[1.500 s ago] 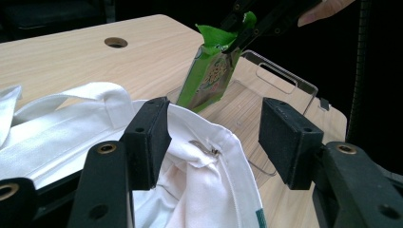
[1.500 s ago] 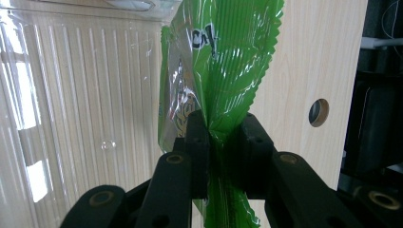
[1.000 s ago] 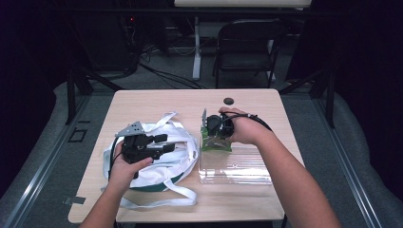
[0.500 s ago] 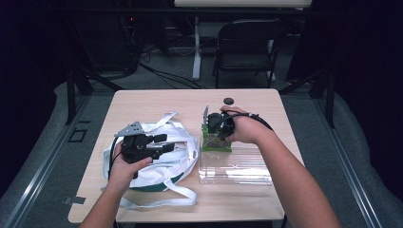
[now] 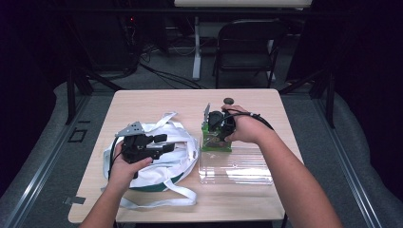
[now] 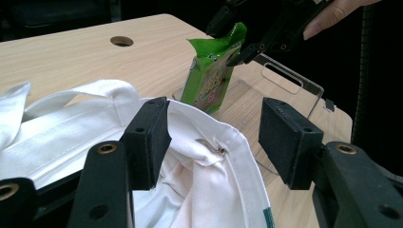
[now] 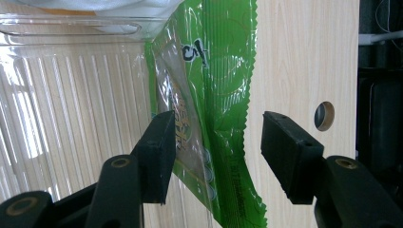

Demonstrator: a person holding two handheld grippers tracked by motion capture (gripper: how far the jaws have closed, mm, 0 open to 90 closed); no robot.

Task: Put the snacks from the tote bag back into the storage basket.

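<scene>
Right tool (image 7: 214, 156) apparently straddles green packet (image 7: 209, 95), unclamped.

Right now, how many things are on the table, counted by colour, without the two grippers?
White: 1, the cloth bag
Green: 1, the snack packet
Clear: 1, the plastic tray
Total: 3

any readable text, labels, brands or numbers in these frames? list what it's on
Green plastic snack packet: black print near its top in the right gripper view looks like a Korean syllable, roughly "머"; not certain.
Same packet: front label, blurred, unreadable.
Same packet: fine black line along its serrated edge, too small to read.
White fabric tote bag: no text visible.
</scene>
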